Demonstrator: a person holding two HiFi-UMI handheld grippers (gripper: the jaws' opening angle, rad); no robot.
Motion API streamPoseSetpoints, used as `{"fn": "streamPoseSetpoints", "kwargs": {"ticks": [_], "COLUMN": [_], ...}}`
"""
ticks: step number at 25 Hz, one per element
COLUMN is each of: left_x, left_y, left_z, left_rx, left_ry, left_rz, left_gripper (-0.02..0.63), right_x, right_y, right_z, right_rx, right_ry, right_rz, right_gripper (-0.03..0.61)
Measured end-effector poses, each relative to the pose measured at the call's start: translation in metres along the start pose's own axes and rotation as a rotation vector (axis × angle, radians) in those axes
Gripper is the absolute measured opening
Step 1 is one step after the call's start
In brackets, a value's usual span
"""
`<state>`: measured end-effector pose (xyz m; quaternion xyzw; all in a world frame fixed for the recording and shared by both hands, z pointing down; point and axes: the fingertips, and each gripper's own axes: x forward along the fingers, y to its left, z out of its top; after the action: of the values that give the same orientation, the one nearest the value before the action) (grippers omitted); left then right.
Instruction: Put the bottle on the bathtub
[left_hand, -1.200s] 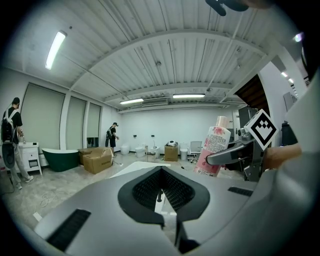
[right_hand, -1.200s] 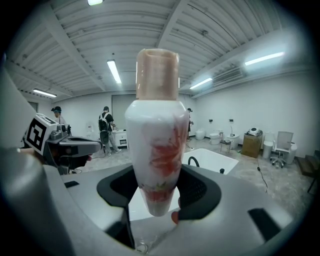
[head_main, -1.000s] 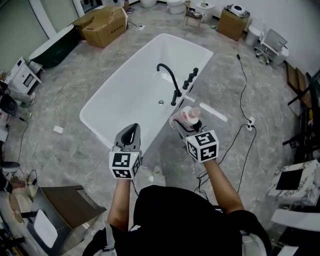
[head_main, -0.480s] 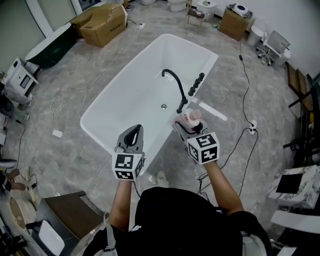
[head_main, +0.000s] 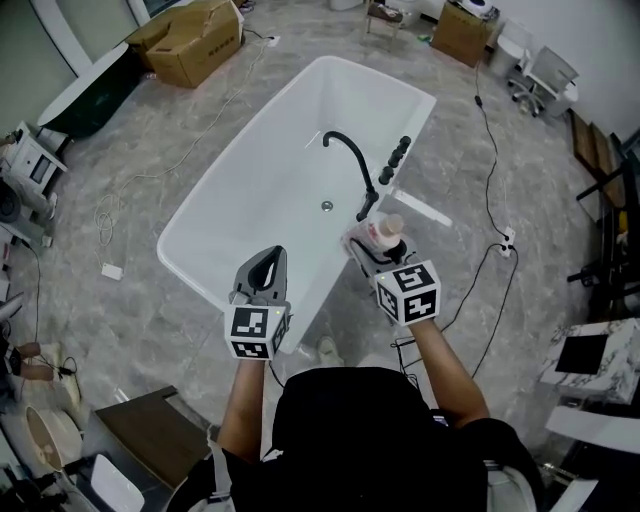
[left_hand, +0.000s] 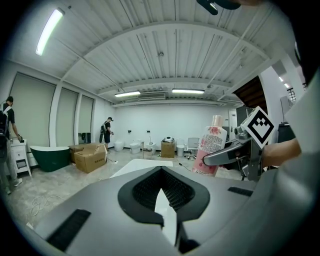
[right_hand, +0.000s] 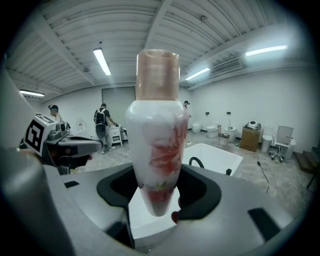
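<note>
The bottle (head_main: 379, 232), clamped in the right hand-held gripper (head_main: 371, 245), had been brought closer to the bathtub (head_main: 418, 106) rim, so only setting down remained. The left hand-held gripper (head_main: 268, 258) was held closed and empty.

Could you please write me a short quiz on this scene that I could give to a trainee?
1. True or false: the left gripper holds the bottle.
2. Where is the bottle? A) clamped in the right gripper, not yet set down on the bathtub; B) standing on the bathtub's rim; C) lying inside the bathtub.
3. Fill in the missing word: the black ___ arches over the bathtub's basin.

Key: 1 false, the right gripper holds it; 2 A; 3 faucet.
</note>
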<state>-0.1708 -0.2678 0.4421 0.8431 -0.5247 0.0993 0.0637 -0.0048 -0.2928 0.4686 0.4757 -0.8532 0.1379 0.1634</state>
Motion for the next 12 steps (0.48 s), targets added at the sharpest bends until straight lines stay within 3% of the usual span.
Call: {"fn": "streamPoseSetpoints", "kwargs": {"ticks": [12], "left_x": [0.021], "left_y": [-0.010], "left_z": [-0.021], "left_rx": [-0.020], "left_ry": [0.053], "left_rz": [-0.008], "left_gripper": [0.012], "right_x": [0.019], "right_y": [-0.014], "right_z": [-0.021], "right_rx": [0.011], "right_ry": [0.059], "right_rz": [0.023], "right_gripper": [0.241]}}
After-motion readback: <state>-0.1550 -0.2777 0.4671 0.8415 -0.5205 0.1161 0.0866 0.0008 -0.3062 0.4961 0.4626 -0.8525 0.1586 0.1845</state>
